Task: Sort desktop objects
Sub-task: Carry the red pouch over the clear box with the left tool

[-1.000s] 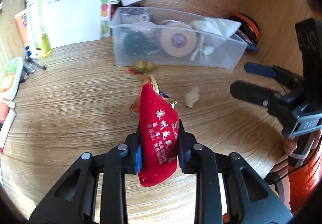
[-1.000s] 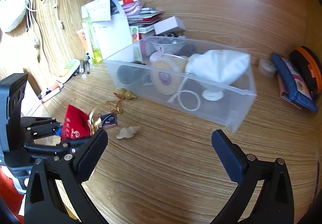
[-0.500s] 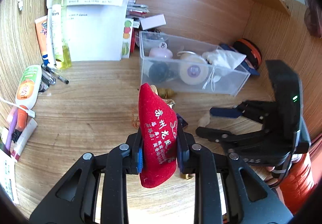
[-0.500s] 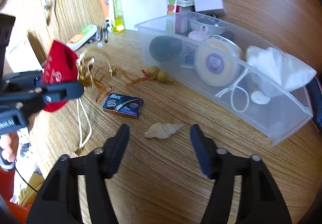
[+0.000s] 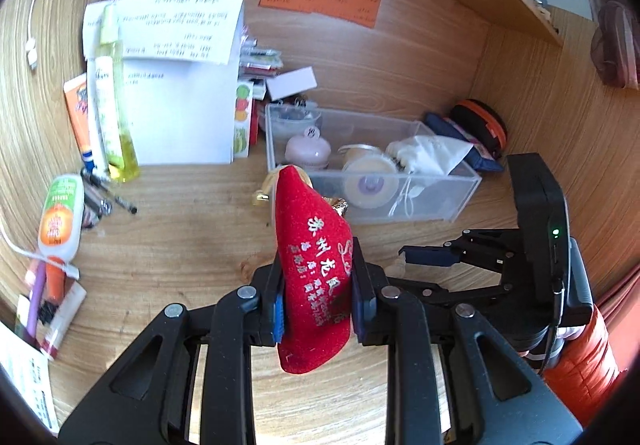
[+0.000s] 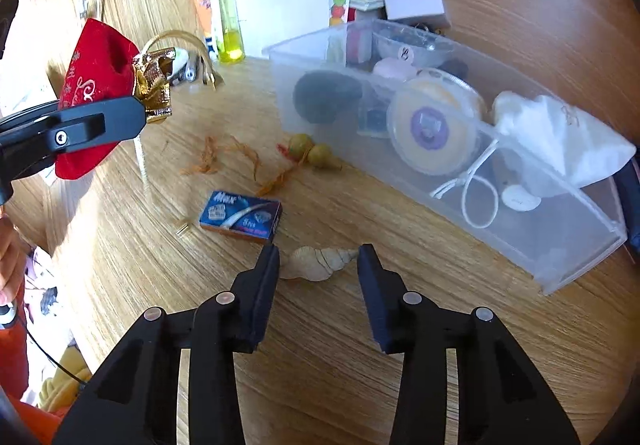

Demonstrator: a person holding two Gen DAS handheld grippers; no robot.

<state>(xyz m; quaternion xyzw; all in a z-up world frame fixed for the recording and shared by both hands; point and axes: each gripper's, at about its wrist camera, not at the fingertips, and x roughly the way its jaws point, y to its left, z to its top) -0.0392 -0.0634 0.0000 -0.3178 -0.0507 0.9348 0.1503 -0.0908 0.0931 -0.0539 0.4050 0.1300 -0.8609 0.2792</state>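
My left gripper (image 5: 318, 285) is shut on a red velvet pouch (image 5: 314, 265) with gold trim and holds it above the desk; the pouch also shows in the right wrist view (image 6: 92, 85). My right gripper (image 6: 318, 261) is open, low over the desk, with a pale spiral seashell (image 6: 318, 263) between its fingertips. A clear plastic bin (image 6: 580, 221) holds a round tin, a white cloth bag and other small items. A blue box (image 6: 241, 216) and a small gourd charm (image 6: 312, 153) lie on the desk before the bin.
A white box with notes (image 5: 180, 101), tubes and a yellow bottle (image 5: 116, 113) stand at the back left. Pens and a glue tube (image 5: 60, 217) lie at the left. An orange-black case (image 5: 480, 125) sits right of the bin. Orange threads (image 6: 224, 157) lie on the desk.
My left gripper has lifted the red pouch up off the desk. My right gripper has dropped toward the desk and narrowed, so the seashell now lies between its fingertips.
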